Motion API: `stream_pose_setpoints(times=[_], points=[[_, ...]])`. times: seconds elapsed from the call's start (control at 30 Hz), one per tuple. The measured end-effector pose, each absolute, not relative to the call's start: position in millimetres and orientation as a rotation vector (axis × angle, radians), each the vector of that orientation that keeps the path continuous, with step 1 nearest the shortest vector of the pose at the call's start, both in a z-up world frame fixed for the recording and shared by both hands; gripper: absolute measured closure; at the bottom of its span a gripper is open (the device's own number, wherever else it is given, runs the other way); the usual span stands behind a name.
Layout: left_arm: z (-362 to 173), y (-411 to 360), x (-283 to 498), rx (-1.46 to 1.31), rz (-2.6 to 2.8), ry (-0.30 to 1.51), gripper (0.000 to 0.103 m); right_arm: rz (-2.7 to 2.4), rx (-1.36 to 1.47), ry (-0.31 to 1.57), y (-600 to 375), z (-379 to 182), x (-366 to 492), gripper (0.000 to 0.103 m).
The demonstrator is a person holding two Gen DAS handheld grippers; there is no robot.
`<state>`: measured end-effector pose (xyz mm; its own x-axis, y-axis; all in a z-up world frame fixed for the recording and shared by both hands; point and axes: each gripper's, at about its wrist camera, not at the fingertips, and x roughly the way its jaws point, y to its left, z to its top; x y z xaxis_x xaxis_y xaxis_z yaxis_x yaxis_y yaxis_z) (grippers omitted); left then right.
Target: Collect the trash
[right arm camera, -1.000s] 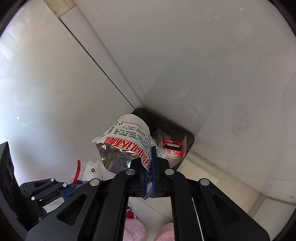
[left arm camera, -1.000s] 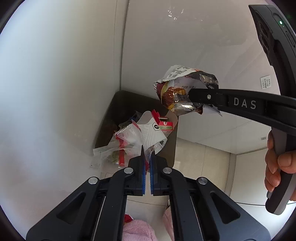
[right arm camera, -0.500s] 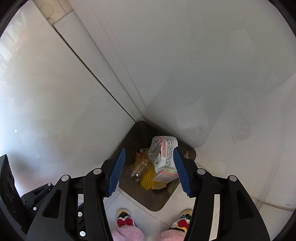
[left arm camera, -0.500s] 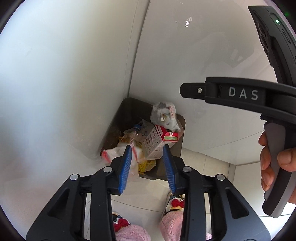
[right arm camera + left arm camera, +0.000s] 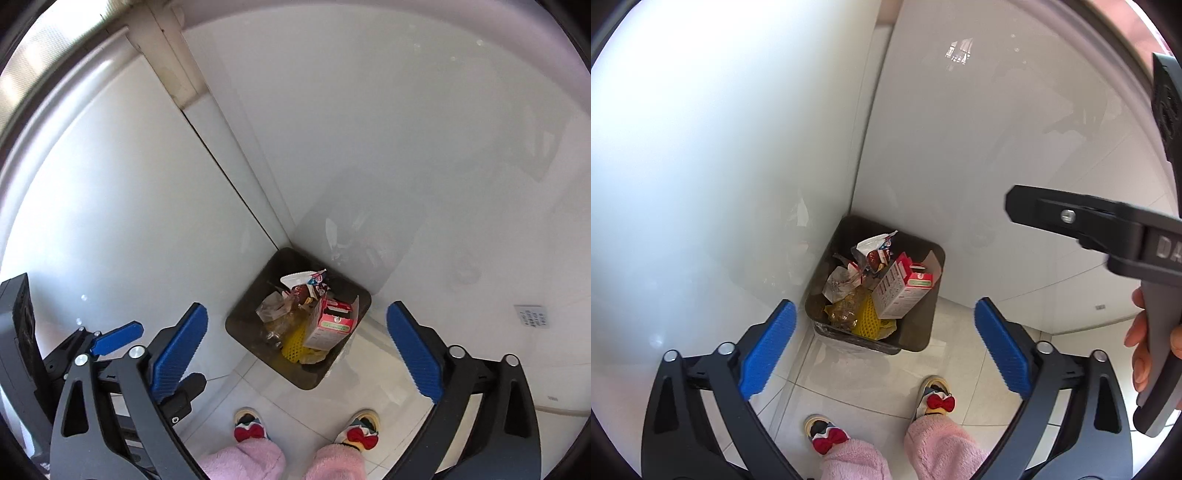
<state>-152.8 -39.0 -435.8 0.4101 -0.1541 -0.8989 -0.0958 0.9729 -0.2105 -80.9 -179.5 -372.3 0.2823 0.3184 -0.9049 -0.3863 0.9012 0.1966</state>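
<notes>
A dark square bin (image 5: pixel 923 332) (image 5: pixel 243 317) stands on the floor in the wall corner, far below both grippers. In it lie a red and white carton (image 5: pixel 905 288) (image 5: pixel 330 325), a crumpled snack wrapper (image 5: pixel 873 251) (image 5: pixel 303 280), a clear plastic bag (image 5: pixel 838 280) and a yellow mesh (image 5: pixel 868 317). My left gripper (image 5: pixel 882 308) hangs high over the bin, its jaws opening wide with nothing between them. My right gripper (image 5: pixel 297 309) is likewise above the bin, jaws opening and empty. One finger (image 5: pixel 1071 218) of the right gripper shows in the left wrist view.
White glossy walls (image 5: pixel 738 147) meet in the corner behind the bin. Pale floor tiles (image 5: pixel 295 398) lie in front of it. A person's feet in bow slippers (image 5: pixel 934 398) and pink trousers stand close by. A hand (image 5: pixel 1141 354) grips the right handle.
Both grippers went from shut on wrappers to wide open. The wrappers dropped into the bin. Both grippers rose, so the bin looks smaller and farther.
</notes>
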Motion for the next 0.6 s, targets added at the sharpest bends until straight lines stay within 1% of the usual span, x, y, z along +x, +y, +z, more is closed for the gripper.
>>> stream_pose_setpoints(times=[0.2, 0.33, 0.6], points=[[-376.6, -56.1, -165.2, -0.255, -0.06, 1.129, 0.008, 0.464, -0.03, 1.159, -212.0, -302.3, -94.9, 0.004], [-324.7, -73.9, -172.4, -0.244, -0.08, 1.078, 0.008, 0.476, -0.025, 1.112, -224.2, -243.3, -102.6, 0.003], [-219.0, -91.3, -172.9, -0.2, -0.06, 1.009, 0.008, 0.465, -0.03, 0.993, -244.7, -153.5, -101.2, 0.003]])
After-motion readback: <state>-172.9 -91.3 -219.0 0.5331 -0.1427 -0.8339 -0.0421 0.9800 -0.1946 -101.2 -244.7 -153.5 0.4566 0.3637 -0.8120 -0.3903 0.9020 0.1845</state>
